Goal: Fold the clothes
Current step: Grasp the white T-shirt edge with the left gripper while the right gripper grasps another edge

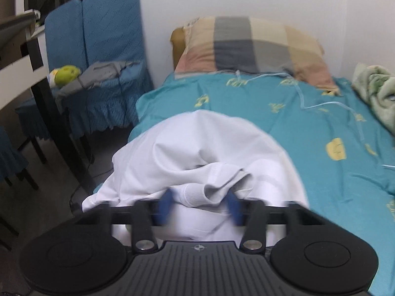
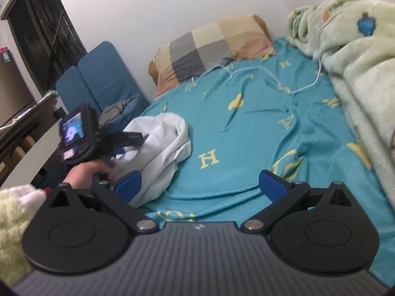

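- White garment [image 1: 197, 148] sits bunched at the near-left edge of the bed [image 1: 321, 128], part of it spilling over that edge toward the floor.
- Left gripper [image 1: 198, 204]: jaws narrowed around a ribbed cuff fold; blur hides pad contact, so I can't tell if the grip is firm.
- Right gripper [image 2: 201, 186]: wide open, empty, over bare sheet just right of the garment.
- Step, my read: picking up to spread flat, no fold made yet.
- Next: right needs a second edge, then pull apart toward mid-bed.
- Room: open sheet centre; fleece blanket [image 2: 345, 56] right, pillow [image 2: 209, 46] at the head, blue chair [image 1: 103, 56] close left.
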The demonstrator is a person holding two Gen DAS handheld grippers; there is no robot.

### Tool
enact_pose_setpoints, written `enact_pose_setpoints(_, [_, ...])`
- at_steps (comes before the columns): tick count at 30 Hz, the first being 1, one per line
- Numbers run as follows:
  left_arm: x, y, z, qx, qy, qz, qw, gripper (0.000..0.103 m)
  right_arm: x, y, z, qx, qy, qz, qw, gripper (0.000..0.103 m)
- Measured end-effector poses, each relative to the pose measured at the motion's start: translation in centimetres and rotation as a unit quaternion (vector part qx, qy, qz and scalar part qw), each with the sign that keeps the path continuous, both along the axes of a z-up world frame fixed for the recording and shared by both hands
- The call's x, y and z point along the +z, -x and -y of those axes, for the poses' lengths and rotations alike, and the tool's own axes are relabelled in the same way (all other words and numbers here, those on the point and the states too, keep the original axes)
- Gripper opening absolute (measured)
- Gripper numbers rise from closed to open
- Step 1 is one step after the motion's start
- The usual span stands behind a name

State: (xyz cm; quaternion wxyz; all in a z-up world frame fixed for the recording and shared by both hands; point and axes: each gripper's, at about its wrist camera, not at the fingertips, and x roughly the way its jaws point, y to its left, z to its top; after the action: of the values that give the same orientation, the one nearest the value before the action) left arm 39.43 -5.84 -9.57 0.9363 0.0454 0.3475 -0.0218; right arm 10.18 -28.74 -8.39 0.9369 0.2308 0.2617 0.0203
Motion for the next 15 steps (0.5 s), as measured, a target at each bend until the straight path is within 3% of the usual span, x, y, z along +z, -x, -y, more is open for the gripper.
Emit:
enact_pose_setpoints(3, [0.4, -0.1, -0.1, -0.005, 0.013, 0.013, 0.9998, 0.015, -0.6, -0.6, -0.4, 0.012, 0.003, -0.004, 1.0, 0.103])
enact_pose_setpoints(5, [1.6, 0.8, -0.1, -0.02, 0.023, 0.031, 0.9991, 0.013, -0.7, -0.9, -0.5, 0.013, 0.002, -0.004, 1.0, 0.103])
enact_pose_setpoints(10, [7.2, 5.6, 0.8, -0.082, 0.047, 0.075, 0.9926, 0.011, -0.6, -0.5, -0.2, 0.012, -0.02, 0.018, 1.0, 0.103])
enact_pose_setpoints(15, [13.6, 12.5, 2.5, -0.165, 0.064, 0.114, 0.9776, 0.01, -0.6, 0.3, 0.3, 0.015, -0.078, 0.038, 0.996, 0.103])
